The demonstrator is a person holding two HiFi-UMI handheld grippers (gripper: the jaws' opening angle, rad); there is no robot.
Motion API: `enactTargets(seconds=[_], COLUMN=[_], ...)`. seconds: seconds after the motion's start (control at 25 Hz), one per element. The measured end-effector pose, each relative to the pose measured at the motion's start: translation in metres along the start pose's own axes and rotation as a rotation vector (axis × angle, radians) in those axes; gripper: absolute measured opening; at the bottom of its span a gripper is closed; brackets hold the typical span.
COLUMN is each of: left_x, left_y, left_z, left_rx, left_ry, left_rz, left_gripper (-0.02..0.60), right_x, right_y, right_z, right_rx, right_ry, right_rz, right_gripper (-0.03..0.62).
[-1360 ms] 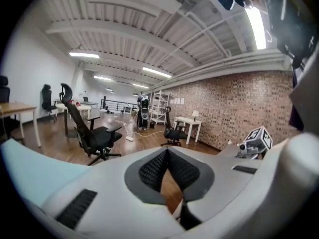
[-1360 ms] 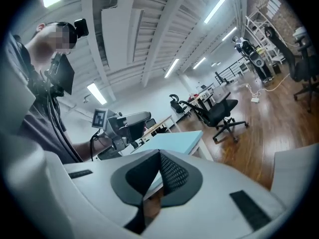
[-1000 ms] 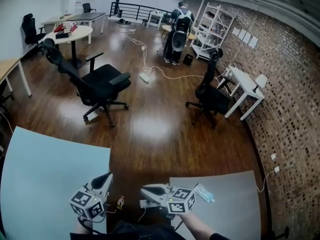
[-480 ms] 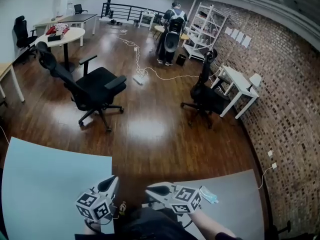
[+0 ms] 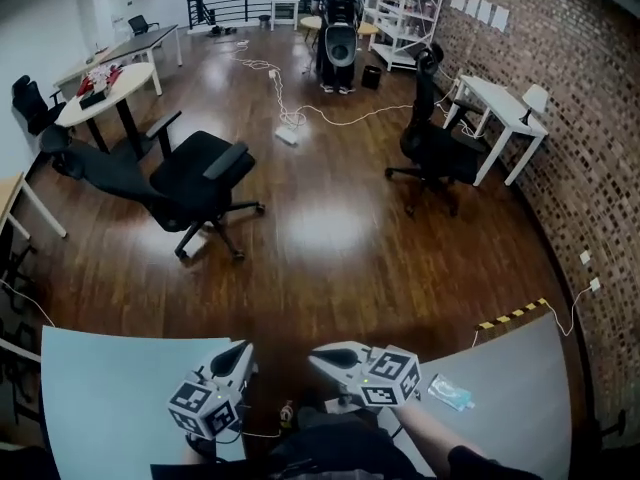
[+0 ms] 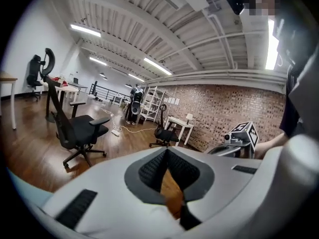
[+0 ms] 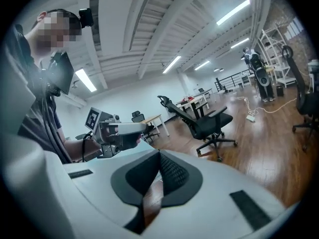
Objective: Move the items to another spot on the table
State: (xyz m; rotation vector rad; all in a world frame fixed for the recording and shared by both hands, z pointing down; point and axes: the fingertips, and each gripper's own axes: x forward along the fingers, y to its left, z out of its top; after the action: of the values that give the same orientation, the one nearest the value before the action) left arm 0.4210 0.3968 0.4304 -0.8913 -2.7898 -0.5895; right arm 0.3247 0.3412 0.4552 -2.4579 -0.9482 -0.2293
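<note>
A small clear packet with blue print lies on the grey table at the lower right. My right gripper hangs just left of it, over the gap between the two tables, jaws shut and empty. My left gripper is beside it at the edge of the pale blue table, also shut with nothing in it. In the left gripper view the shut jaws point at the room, with the right gripper off to the side. The right gripper view shows its shut jaws and the left gripper.
Wooden floor lies between the two tables. Beyond stand a black office chair, a second chair, a white desk by the brick wall, a person at the back, a white cable and striped floor tape.
Both grippers have moved on together, still shut and empty. In the head view the chairs and tables have shifted, and the packet now sits a little farther right of the right gripper.
</note>
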Motion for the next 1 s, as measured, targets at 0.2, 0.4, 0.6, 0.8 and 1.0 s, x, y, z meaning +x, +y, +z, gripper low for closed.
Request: enactTargets(seconds=[0.2,0.4,0.6,0.8,1.0], left_x=[0.05,0.085,0.101,0.112,0.16], left_y=[0.025,0.013,0.019,0.015,0.025], left_z=[0.026,0.044,0.061,0.073,0.074], left_rx=[-0.073,0.0,0.031,0.097,0.185], left_ry=[0.02,0.059,0.09,0.059,0.101], left_rz=[0.093,0.036,0.024,-0.069,-0.127], left_gripper=[0.003,0.003,0.003,0.003,0.003], right_x=[0.0,-0.008,-0.004,0.005,0.005], right_y=[-0.041,-0.078,-0.087,-0.093,-0.132], right_z=[0.004,0.031,0.041,0.04,0.065], right_rx=[0.033,0.055,0.09,0.102,0.164], right_ry=[0.021,-0.038,-0.065,-0.058,-0.133], right_rz=[0.02,0.001,-0.011,0.002,-0.047], right_gripper=[-0.02,-0.02,-0.02,-0.02,-0.02])
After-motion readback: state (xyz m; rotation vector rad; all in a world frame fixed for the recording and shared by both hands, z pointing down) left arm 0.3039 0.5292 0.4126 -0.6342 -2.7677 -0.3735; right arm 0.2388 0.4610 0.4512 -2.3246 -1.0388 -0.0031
